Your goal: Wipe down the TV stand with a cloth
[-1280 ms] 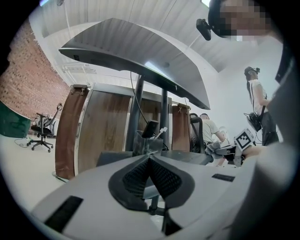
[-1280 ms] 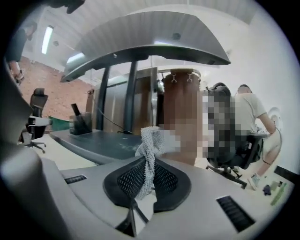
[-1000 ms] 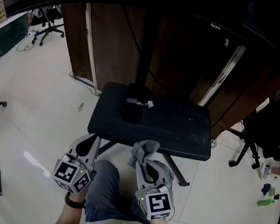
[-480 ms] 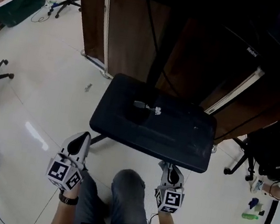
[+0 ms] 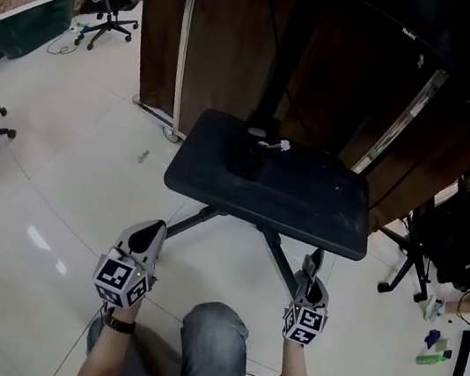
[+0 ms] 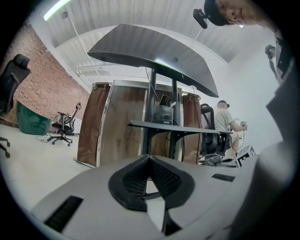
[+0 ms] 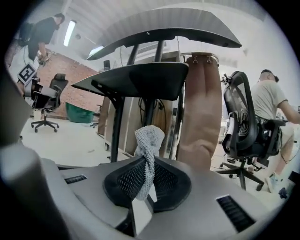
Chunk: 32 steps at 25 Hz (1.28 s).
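Cloth: a grey knit cloth (image 7: 149, 140) stands upright in the right gripper (image 5: 311, 274), whose jaws are closed tight on it, low and just in front of the TV stand.
Left gripper (image 5: 152, 229): jaws together on nothing, held low and apart from the stand.
TV stand: its dark shelf (image 5: 303, 205) lies ahead of both tools, with a small box (image 5: 248, 154) by the post.
Arms: both forearms reach forward and down, and the grippers point toward the shelf's near edge.
Doing it well: likely lift the cloth onto the shelf top, press it flat, sweep in overlapping strokes and steer round the box.
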Each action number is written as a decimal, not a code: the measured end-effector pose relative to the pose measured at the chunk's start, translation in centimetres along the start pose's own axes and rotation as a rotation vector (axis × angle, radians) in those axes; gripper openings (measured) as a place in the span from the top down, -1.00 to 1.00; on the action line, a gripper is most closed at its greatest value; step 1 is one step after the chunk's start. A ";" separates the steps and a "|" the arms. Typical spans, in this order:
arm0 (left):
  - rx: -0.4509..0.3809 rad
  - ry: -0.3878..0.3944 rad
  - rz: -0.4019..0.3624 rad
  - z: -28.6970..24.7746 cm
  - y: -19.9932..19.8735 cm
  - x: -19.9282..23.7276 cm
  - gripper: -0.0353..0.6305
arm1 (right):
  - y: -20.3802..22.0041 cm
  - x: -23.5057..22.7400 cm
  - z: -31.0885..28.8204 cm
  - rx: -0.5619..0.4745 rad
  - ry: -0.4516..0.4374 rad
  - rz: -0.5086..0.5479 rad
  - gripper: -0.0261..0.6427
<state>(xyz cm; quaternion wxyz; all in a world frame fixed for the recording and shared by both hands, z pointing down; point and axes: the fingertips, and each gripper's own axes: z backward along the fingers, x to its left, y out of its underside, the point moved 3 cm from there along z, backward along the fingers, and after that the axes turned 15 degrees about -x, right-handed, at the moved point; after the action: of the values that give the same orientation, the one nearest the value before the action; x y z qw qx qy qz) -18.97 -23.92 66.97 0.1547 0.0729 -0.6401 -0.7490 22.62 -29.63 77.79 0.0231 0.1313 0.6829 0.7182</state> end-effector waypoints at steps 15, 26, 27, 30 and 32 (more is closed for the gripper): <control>0.011 0.037 -0.007 8.0 13.1 -1.8 0.87 | 27.0 7.9 -8.8 0.233 -0.111 -0.039 0.83; 0.024 0.037 0.058 6.1 17.8 -5.4 0.87 | 33.0 -4.5 -1.0 0.383 0.130 -0.088 0.83; 0.025 0.049 0.065 5.8 18.0 -6.0 0.87 | 33.4 -6.0 1.4 0.395 0.161 -0.095 0.83; 0.033 0.070 0.085 6.1 18.4 -7.1 0.87 | 34.8 -9.9 10.1 0.448 0.262 -0.117 0.83; 0.031 0.073 0.092 6.5 18.3 -7.3 0.87 | 33.9 -11.7 14.4 0.465 0.296 -0.081 0.83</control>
<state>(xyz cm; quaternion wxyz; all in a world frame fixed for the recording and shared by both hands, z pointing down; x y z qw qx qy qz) -11.55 -17.89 85.36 0.2110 0.0731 -0.6481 -0.7281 42.07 -20.28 109.90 -0.0789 -0.0005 0.8300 0.5522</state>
